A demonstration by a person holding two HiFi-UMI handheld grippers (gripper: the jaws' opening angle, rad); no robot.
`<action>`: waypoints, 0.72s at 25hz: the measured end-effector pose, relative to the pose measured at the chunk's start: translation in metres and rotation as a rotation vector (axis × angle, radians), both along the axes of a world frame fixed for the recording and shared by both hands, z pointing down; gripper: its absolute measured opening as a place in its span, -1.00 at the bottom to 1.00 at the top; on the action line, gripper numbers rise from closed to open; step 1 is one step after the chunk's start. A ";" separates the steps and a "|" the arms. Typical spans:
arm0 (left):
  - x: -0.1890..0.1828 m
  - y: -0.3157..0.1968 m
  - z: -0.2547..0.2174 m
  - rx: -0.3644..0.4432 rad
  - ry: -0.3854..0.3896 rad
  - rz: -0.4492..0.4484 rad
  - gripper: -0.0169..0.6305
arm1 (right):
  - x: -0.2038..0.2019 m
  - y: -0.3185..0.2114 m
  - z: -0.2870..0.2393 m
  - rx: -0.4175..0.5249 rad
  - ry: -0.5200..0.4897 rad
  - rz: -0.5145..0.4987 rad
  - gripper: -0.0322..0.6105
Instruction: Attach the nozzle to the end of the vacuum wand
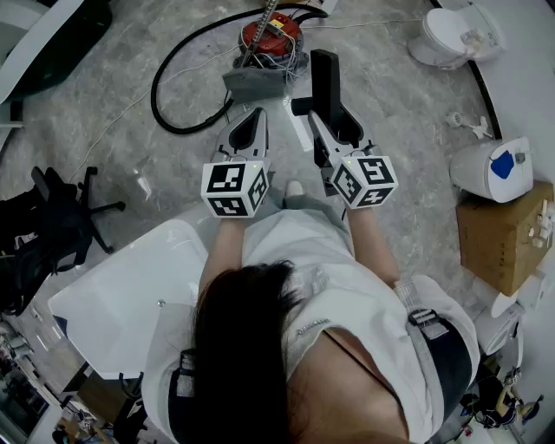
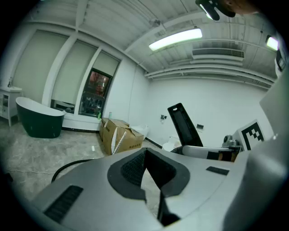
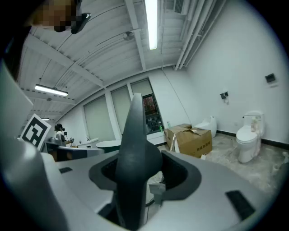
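The right gripper [image 1: 334, 130] pinches the black nozzle [image 1: 325, 80] at its wide base, with the jaws held apart by it. The nozzle's long axis runs on in line with the jaws. It points away from the person and slightly down at the floor, toward the vacuum. In the right gripper view it rises out of the jaws and narrows to a slim tip [image 3: 135, 104]. The left gripper [image 1: 249, 119] is level with it, just to its left. Its jaws are pressed together with nothing between them.

A white table [image 1: 104, 303] stands just behind the grippers, against the person's left side. An office chair [image 1: 54, 227] stands to the left of it. At the right is a cardboard box [image 1: 501, 234], and a toilet [image 1: 451, 35] stands at the far right corner.

Ahead of the nozzle sits the red vacuum [image 1: 270, 36], with its wand [image 1: 266, 19] slanting over it. The black hose [image 1: 166, 97] loops out to the left. A grey part [image 1: 254, 84] lies on the floor in front of the vacuum. It sits between the vacuum and the left gripper, just left of the nozzle's tip.
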State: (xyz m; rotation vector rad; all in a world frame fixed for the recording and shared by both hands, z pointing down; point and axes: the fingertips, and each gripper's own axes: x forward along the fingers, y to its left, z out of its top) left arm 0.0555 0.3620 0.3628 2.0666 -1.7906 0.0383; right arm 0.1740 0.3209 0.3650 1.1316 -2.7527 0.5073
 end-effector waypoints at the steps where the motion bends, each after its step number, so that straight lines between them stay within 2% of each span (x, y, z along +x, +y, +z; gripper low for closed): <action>1: 0.000 0.000 0.000 -0.001 -0.002 0.000 -0.94 | 0.000 0.000 0.000 -0.001 0.000 -0.002 -0.15; 12: -0.004 -0.009 -0.001 0.005 0.000 0.021 -0.94 | -0.011 -0.004 -0.005 0.020 0.012 -0.028 -0.15; 18: -0.019 -0.013 0.005 0.000 0.000 0.029 -0.94 | -0.023 -0.009 -0.004 0.027 0.009 -0.006 -0.15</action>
